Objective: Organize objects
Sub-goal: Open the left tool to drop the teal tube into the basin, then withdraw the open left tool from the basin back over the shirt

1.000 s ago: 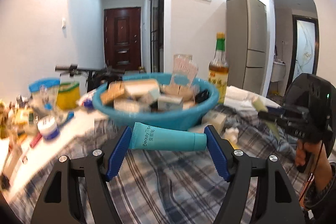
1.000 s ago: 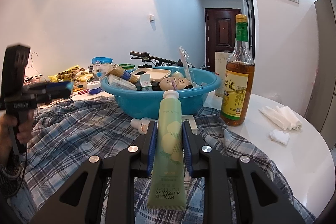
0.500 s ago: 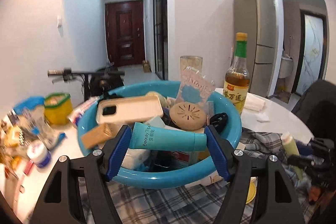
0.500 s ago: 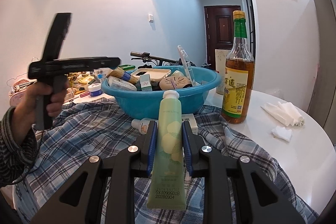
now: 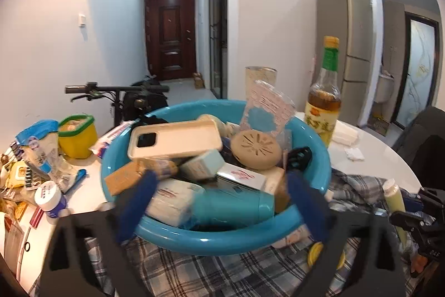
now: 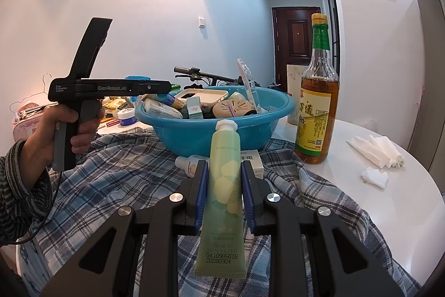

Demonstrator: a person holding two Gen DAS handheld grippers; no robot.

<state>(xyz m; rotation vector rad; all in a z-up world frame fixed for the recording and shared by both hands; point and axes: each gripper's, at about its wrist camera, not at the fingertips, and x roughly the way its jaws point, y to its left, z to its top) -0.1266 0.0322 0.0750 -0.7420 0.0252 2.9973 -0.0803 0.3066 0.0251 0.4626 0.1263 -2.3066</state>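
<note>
Blurred left tongs [image 5: 219, 202] opening, teal tube [image 5: 236, 206] seemingly loose; right tongs [image 6: 224, 191] clamping green tube [image 6: 222, 191].

A round white table [image 6: 411, 213] carried a plaid cloth [image 6: 116, 171] at lower left, a blue basin [image 6: 222, 135] at centre, a bottle [image 6: 318, 113] right of it, and tissues [image 6: 375, 149] at far right.

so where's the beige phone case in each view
Left wrist view: the beige phone case lies on top of the pile, upper left inside the blue basin, camera cutout to the left.
Right wrist view: the case sits at the back of the basin, centre of the picture, small and partly hidden.
Shared landmark: the oil bottle, right of the basin in both.
</note>
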